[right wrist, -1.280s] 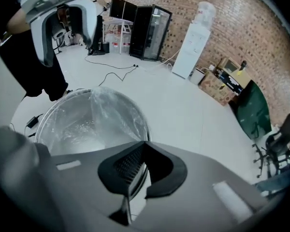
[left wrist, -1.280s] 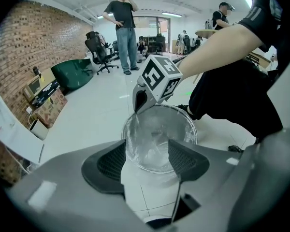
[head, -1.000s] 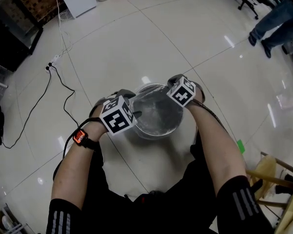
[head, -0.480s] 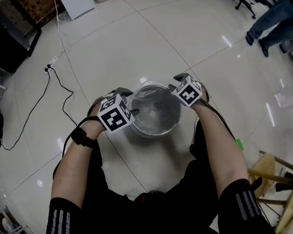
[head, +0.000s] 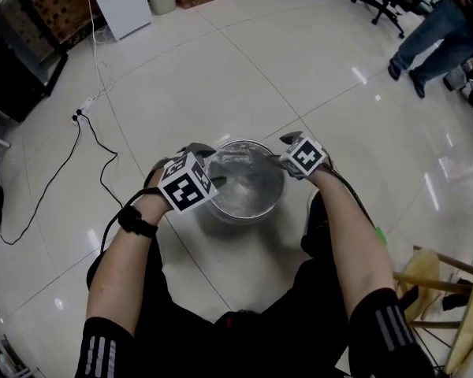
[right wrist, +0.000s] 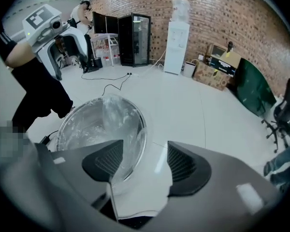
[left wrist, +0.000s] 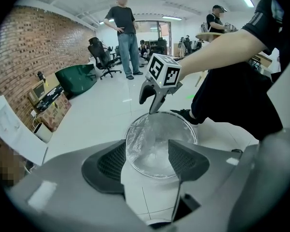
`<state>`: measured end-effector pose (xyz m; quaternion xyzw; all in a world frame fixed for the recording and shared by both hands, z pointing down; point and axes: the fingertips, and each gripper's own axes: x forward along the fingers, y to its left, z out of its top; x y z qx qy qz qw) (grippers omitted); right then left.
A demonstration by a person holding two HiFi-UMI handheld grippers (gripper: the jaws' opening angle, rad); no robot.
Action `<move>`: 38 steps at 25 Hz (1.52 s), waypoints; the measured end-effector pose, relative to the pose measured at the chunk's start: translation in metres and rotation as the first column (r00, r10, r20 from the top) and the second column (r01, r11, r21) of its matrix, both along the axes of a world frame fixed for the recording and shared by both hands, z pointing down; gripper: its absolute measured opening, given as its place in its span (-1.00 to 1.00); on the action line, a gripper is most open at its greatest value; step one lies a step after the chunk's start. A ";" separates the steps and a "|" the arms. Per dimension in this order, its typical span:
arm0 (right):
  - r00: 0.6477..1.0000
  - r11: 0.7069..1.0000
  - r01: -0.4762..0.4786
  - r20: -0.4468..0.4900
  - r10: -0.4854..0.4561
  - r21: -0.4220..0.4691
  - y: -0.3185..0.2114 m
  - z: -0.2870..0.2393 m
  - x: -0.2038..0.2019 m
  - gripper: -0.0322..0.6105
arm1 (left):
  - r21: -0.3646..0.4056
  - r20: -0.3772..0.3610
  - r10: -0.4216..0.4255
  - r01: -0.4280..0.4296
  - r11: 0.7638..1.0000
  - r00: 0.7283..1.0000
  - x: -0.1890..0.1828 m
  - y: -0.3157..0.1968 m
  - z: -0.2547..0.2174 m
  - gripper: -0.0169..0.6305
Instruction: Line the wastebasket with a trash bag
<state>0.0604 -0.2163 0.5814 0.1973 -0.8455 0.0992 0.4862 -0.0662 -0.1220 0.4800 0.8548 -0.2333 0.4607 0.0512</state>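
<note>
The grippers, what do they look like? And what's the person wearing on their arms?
Both the left gripper and right gripper are grey with dark ribbed pads, and each carries a white cube printed with black square markers. The person wears black short sleeves with white stripes and a black wristband on the left wrist.

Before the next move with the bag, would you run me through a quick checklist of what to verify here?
1. Bag inside the wastebasket: ok, the clear film lines its inside.
2. Bag edge folded over the rim all round: cannot tell, the film is too clear to trace.
3. Wastebasket upright on the floor: ok.
4. Left gripper free: ok, its jaws stand apart and press on nothing.
5. Right gripper let go: ok, its jaws have just been opening. The bag's rim shows in the gap, but the pads are off it.
</note>
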 end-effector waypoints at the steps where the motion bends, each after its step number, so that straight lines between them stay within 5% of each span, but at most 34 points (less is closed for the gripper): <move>1: 1.000 1.000 0.006 0.012 -0.006 0.011 0.000 -0.004 -0.004 0.02 | -0.001 0.003 0.002 -0.002 1.000 1.000 -0.001 0.001 0.001 -0.11; 7: 0.964 0.990 -0.141 0.224 0.141 -0.016 -0.021 -0.047 -0.012 0.07 | 0.010 -0.005 -0.024 0.024 1.000 1.000 -0.013 -0.002 -0.006 -0.12; 11: 0.960 0.984 -0.169 0.234 0.152 0.055 -0.020 -0.082 0.002 0.06 | 0.029 -0.027 -0.038 0.038 0.999 0.999 -0.016 0.000 -0.017 -0.12; 16: 0.950 0.972 -0.164 0.294 0.109 0.167 0.002 -0.146 0.002 -0.34 | 0.055 -0.103 -0.122 0.128 0.990 0.987 -0.029 -0.003 -0.041 -0.12; 24: 0.795 0.947 -0.296 0.583 0.170 0.127 0.058 -0.211 -0.001 -0.88 | 0.140 -0.200 -0.186 0.216 0.966 0.962 -0.029 0.025 -0.071 -0.16; 27: 0.759 0.949 -0.299 0.627 0.174 0.099 0.076 -0.212 -0.002 -0.88 | 0.178 -0.184 -0.164 0.197 0.964 0.969 -0.025 0.031 -0.068 -0.16; 31: 0.743 0.954 -0.270 0.658 0.122 0.129 0.080 -0.222 -0.005 -0.88 | 0.200 -0.189 -0.145 0.182 0.963 0.971 -0.017 0.027 -0.073 -0.16; 34: 0.764 0.957 -0.248 0.638 0.096 0.152 0.074 -0.225 -0.009 -0.88 | 0.212 -0.222 -0.122 0.170 0.962 0.967 -0.007 0.015 -0.083 -0.16; 38: 0.792 0.964 -0.220 0.604 0.090 0.146 0.072 -0.214 -0.011 -0.88 | 0.212 -0.178 -0.089 0.127 0.969 0.980 -0.007 0.011 -0.078 -0.16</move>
